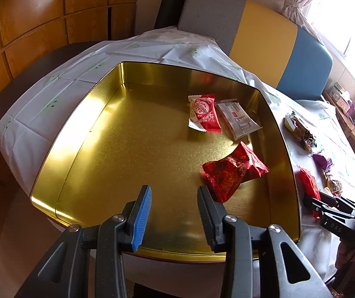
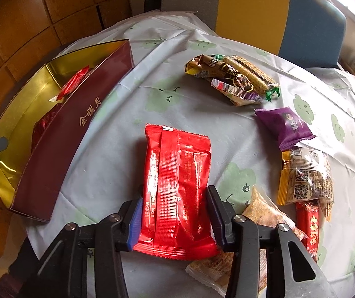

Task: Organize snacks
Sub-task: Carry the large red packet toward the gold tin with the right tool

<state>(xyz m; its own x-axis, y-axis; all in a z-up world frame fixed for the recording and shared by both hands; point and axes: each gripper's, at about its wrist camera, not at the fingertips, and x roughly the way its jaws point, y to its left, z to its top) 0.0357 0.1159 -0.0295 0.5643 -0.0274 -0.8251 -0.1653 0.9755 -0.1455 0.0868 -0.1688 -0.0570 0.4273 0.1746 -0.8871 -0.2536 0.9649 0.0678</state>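
Note:
A gold tin point(image 1: 78, 114) with a maroon outer wall point(image 2: 73, 134) stands on the left of the table. Inside it lie a red-and-white packet point(image 1: 203, 113), a white packet point(image 1: 238, 120) and a dark red packet point(image 1: 234, 171). My left gripper point(image 1: 174, 188) hangs open over the tin's near side, with nothing between its fingers. Right of the tin, a bright red packet point(image 2: 177, 186) lies on the tablecloth. My right gripper point(image 2: 175, 191) is shut on this packet's near half, one pad against each long edge. The left wrist view shows that gripper point(image 1: 314, 207) at the far right.
Loose snacks lie on the white patterned tablecloth point(image 2: 117, 129): a heap of brown and gold wrappers point(image 2: 232, 79), a purple packet point(image 2: 284, 126), a clear yellow-edged packet point(image 2: 304, 176), a red stick point(image 2: 309, 226) and a brown packet point(image 2: 264, 211). A grey, yellow and blue chair back point(image 2: 252, 12) stands behind.

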